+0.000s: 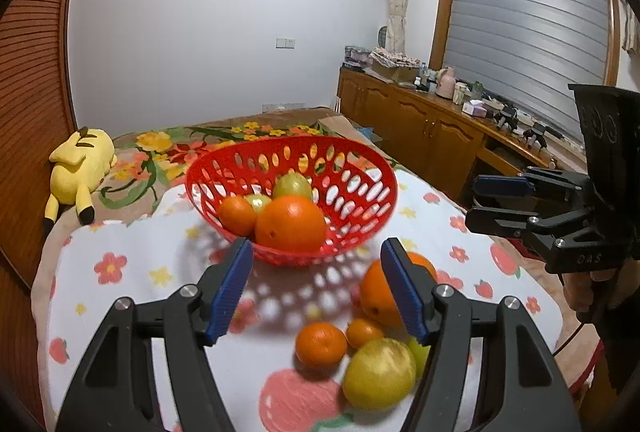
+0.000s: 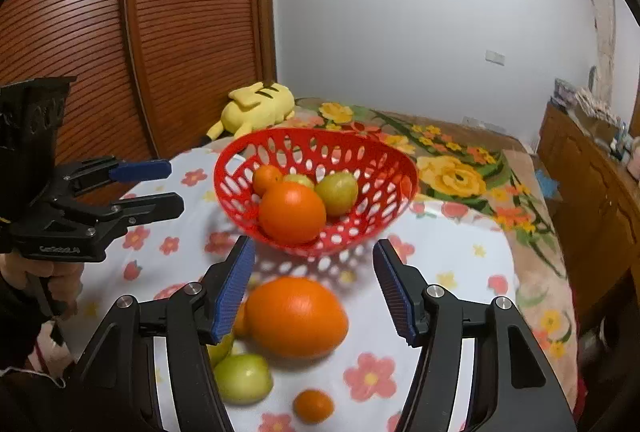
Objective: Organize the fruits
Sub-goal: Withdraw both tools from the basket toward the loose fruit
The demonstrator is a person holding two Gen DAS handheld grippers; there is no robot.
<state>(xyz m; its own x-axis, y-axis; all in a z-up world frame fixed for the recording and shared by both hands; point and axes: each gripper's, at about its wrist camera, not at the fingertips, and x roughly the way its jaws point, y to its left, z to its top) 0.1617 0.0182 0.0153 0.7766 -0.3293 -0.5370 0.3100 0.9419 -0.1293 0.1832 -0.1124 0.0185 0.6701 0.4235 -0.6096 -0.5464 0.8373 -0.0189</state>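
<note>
A red perforated basket (image 1: 356, 160) (image 2: 240, 156) stands on the floral cloth and holds a big orange (image 1: 290, 222) (image 2: 292, 212), a small orange (image 1: 237, 214) (image 2: 267, 178) and two green fruits (image 1: 293, 185) (image 2: 337, 191). Loose on the cloth lie a large orange (image 1: 374, 292) (image 2: 296, 316), small oranges (image 1: 321, 343) (image 2: 313, 406) and green-yellow fruits (image 1: 378, 372) (image 2: 243, 378). My left gripper (image 1: 316, 288) (image 2: 164, 184) is open and empty, above the cloth in front of the basket. My right gripper (image 2: 314, 290) (image 1: 480, 200) is open and empty, above the large loose orange.
A yellow plush toy (image 1: 80, 164) (image 2: 258, 106) lies behind the basket near a brown slatted wardrobe (image 2: 160, 32). A wooden cabinet (image 1: 420, 128) with clutter runs along the right. The cloth-covered surface (image 1: 132, 252) ends close on the right side.
</note>
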